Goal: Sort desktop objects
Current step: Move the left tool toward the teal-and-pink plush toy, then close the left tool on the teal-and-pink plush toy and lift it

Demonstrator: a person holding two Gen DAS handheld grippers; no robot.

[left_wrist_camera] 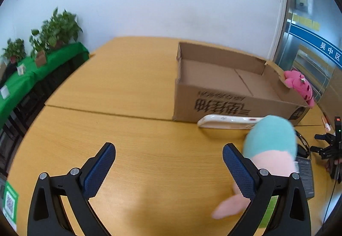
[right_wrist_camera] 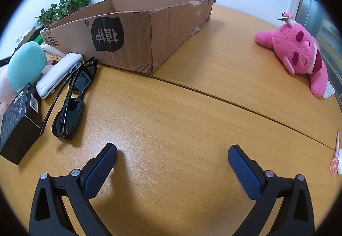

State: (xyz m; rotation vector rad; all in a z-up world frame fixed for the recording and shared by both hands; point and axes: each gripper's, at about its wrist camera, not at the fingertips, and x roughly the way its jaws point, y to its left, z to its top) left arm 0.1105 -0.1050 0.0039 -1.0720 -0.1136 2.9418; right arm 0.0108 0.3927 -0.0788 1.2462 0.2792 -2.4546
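Blue-padded left tongs (left_wrist_camera: pixel 168 155) and right tongs (right_wrist_camera: pixel 172 155) both gape wide, empty, low over the table (right_wrist_camera: pixel 171 107).

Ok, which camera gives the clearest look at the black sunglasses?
The right wrist view: the black plastic sunglasses lie in full sight on the wooden table, between a black box and the brown cardboard box. The left wrist view shows only a dark sliver of them behind the teal and pink plush toy.

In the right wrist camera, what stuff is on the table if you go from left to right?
black box → sunglasses → cardboard box → pink plush toy → little orange spoon-like thing
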